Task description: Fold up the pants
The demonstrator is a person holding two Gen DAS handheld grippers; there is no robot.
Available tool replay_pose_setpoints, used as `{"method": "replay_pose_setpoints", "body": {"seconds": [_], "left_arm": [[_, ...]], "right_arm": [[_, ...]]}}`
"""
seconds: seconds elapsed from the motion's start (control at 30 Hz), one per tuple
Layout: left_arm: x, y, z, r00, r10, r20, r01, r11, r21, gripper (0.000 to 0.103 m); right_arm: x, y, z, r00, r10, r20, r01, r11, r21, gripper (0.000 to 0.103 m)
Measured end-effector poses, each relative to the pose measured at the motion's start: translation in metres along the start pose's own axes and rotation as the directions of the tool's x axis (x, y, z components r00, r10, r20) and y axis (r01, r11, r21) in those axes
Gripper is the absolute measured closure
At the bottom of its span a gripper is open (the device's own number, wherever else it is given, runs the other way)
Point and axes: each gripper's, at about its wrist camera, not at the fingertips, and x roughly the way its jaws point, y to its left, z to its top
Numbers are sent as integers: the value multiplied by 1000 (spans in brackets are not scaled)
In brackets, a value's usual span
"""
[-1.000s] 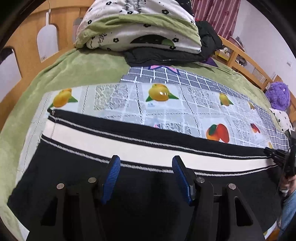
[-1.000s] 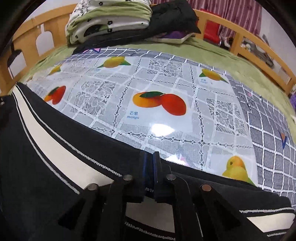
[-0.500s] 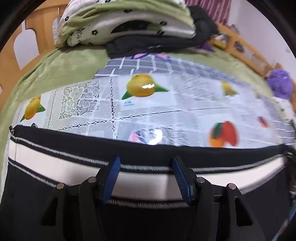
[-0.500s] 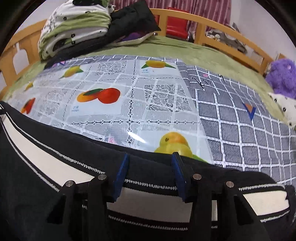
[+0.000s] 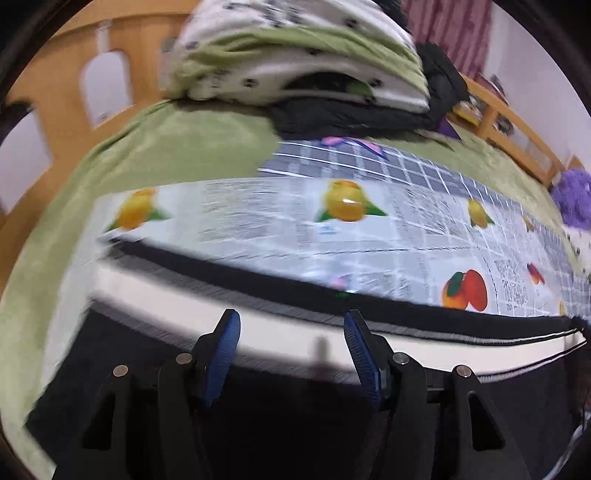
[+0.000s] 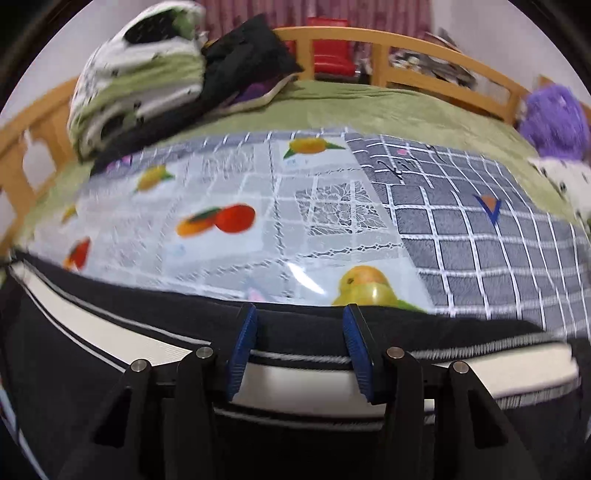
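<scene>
Two grippers, left (image 5: 291, 332) and right (image 6: 299, 328), hover fingers spread over pants (image 6: 110, 332); folded bedding (image 6: 136, 85) beyond.

We read this as a home bedroom: wooden bed frame (image 6: 424, 51), green bedspread (image 6: 369, 107), folded quilts (image 6: 136, 85) stacked on it, curtains (image 5: 450, 33), purple plush toy (image 6: 554, 122).

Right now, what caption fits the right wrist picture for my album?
Open right tool poised over black pants with a white stripe, on a fruit-print cover.
</scene>
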Motion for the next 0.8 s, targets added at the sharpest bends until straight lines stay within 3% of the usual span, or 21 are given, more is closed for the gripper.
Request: {"method": "replay_pose_setpoints", "body": {"seconds": [0.13,0.33,0.5,0.6,0.7,0.8], "left_arm": [[-40,59,-23,1000,-4,19,6,993,-115,47],[-87,129,-83,994,-99,49,109,962,-252,49],[-79,157,-115,980,-197,38,198,914,-353,50],[-62,164,-120,960,-273,55,270,865,-423,50],[-42,167,-121,960,-276,51,266,839,-475,51],[-31,175,-123,955,-277,104,290,810,-510,54]], "right_arm": [[-22,26,-8,1000,-17,15,16,998,64,51],[-63,76,-29,996,-20,84,12,995,95,51],[-92,109,-33,994,21,108,-35,991,129,51],[-104,128,-32,996,49,77,-58,991,123,51],[-121,147,-32,996,54,77,-62,993,96,51],[-141,162,-32,997,26,74,-31,998,55,51]]}}
